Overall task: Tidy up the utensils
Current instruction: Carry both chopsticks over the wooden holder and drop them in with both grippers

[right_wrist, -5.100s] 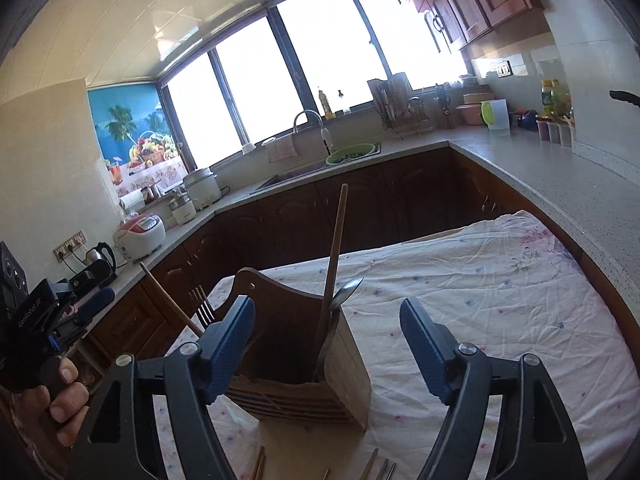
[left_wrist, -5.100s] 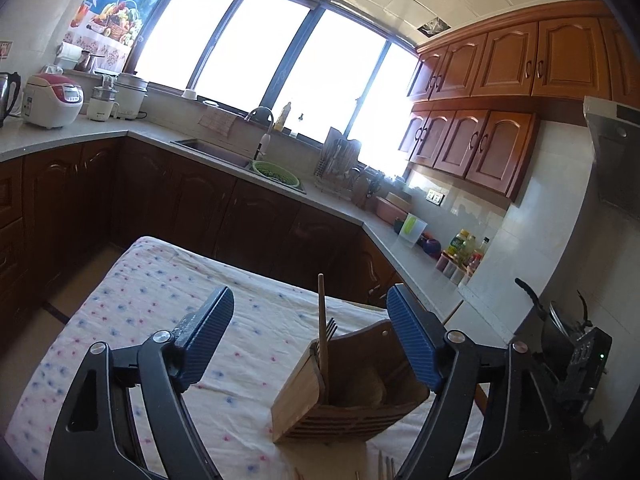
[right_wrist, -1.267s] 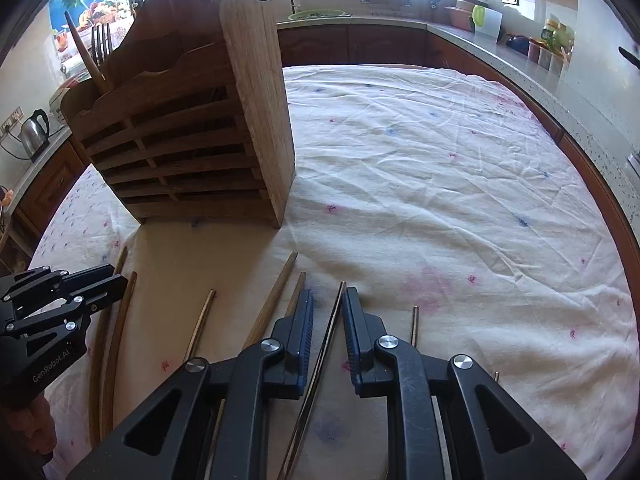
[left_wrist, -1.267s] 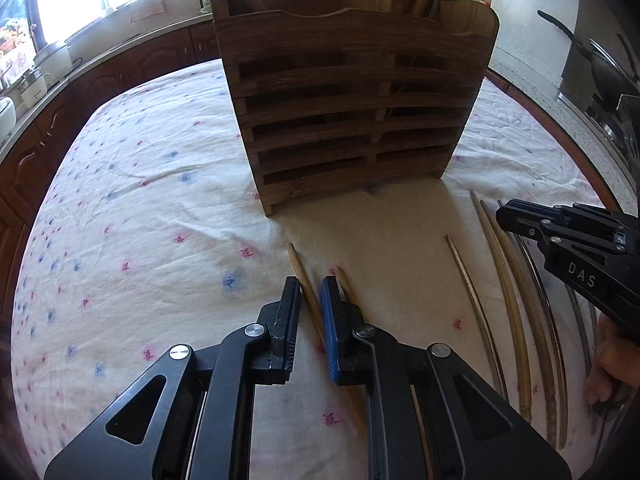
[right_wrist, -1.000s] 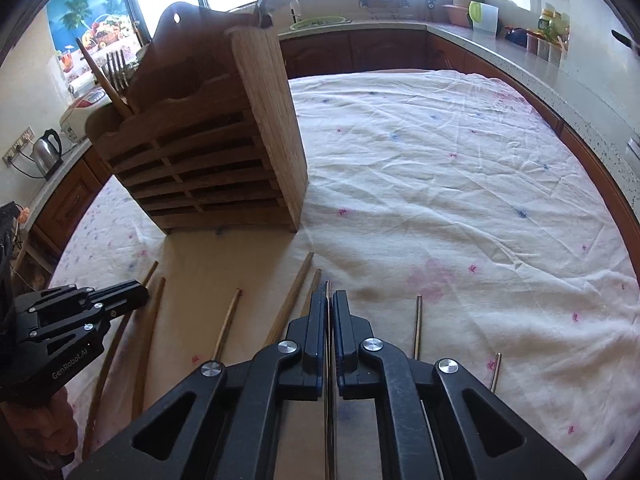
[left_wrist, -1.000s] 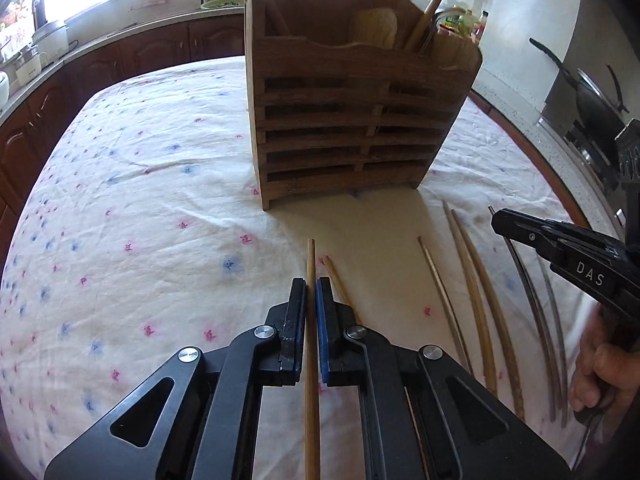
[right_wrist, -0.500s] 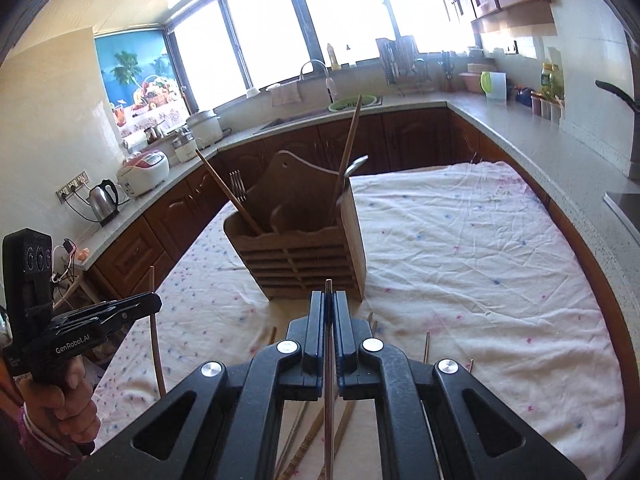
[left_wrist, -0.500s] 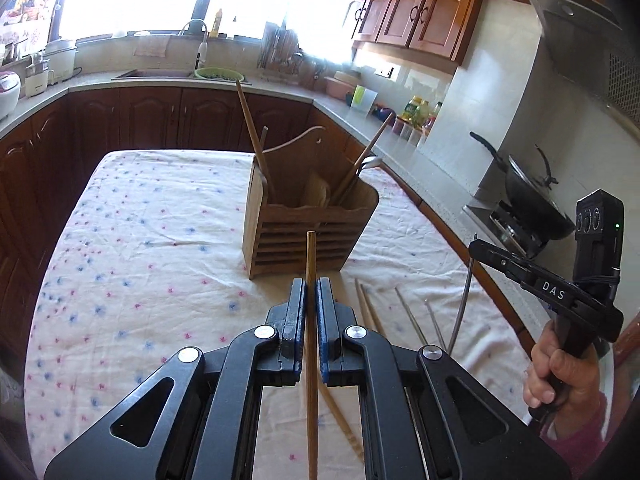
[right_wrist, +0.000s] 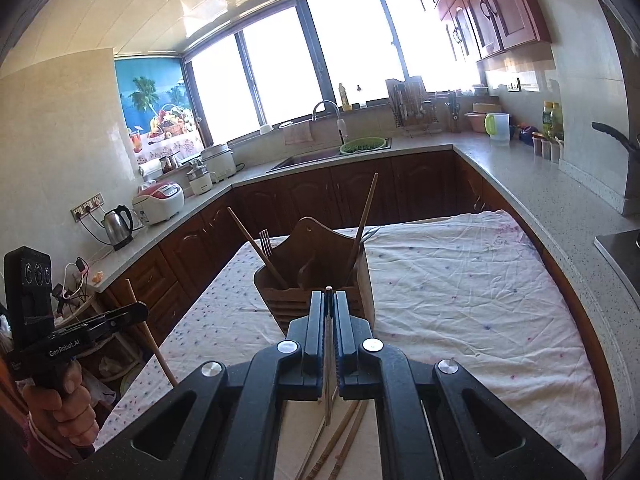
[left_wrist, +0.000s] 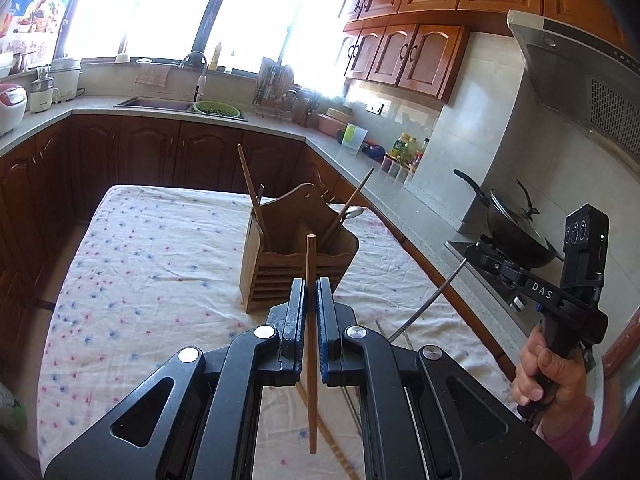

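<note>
the left hand-held gripper [left_wrist: 310,294] has its jaws clamped on a wooden chopstick [left_wrist: 311,344], which stands nearly upright between the blue pads and sticks out above and below them. beyond it, a wooden utensil holder [left_wrist: 298,270] sits on the table [left_wrist: 152,264], which wears a flower-dotted cloth. the holder already has chopsticks and a spoon leaning in it. at the right, a hand [left_wrist: 544,372] grips the right hand-held gripper [left_wrist: 472,254], closed on a thin metal chopstick [left_wrist: 430,300].
</note>
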The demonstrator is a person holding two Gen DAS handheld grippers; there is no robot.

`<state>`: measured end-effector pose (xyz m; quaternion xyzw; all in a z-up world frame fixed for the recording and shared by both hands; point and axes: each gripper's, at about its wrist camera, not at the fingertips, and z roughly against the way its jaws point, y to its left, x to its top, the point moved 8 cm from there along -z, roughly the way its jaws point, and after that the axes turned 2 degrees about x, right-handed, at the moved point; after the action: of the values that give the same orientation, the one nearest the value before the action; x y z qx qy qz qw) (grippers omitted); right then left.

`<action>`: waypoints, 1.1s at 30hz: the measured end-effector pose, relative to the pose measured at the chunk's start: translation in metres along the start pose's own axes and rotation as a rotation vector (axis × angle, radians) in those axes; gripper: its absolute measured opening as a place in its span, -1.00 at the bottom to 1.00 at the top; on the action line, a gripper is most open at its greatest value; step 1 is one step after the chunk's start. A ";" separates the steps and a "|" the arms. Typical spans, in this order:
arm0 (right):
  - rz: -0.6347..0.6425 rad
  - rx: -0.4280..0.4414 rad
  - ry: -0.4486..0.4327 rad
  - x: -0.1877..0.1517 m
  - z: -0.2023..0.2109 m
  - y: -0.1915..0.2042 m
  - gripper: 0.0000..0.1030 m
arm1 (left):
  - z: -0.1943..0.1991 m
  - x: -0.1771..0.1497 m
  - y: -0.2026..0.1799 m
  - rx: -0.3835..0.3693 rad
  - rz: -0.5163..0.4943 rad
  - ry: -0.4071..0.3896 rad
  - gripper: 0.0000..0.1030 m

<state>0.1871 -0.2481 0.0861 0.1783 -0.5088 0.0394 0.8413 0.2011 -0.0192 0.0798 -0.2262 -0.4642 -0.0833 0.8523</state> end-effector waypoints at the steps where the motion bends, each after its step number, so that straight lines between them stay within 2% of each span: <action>1: -0.001 0.000 -0.002 0.001 0.000 0.000 -0.92 | 0.000 0.001 0.001 0.001 0.002 -0.005 -0.92; 8: -0.002 -0.002 -0.026 0.010 0.002 -0.001 -0.92 | 0.002 0.017 0.006 0.022 0.021 -0.062 -0.92; 12: -0.003 0.002 -0.051 0.021 0.003 -0.002 -0.92 | 0.003 0.034 0.005 0.071 -0.007 -0.125 -0.92; 21: 0.007 0.006 -0.156 0.074 0.003 0.001 -0.92 | 0.000 0.104 0.002 0.081 -0.013 -0.281 -0.92; 27: 0.000 0.002 -0.218 0.118 -0.015 0.000 -0.92 | -0.025 0.149 0.009 0.135 -0.008 -0.379 -0.92; 33: -0.021 -0.002 -0.212 0.132 -0.054 -0.011 -0.92 | -0.065 0.154 0.034 0.167 0.069 -0.413 -0.92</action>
<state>0.2984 -0.2553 0.1754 0.1862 -0.5932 0.0109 0.7832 0.3476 -0.0092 0.1670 -0.1829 -0.6262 0.0324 0.7572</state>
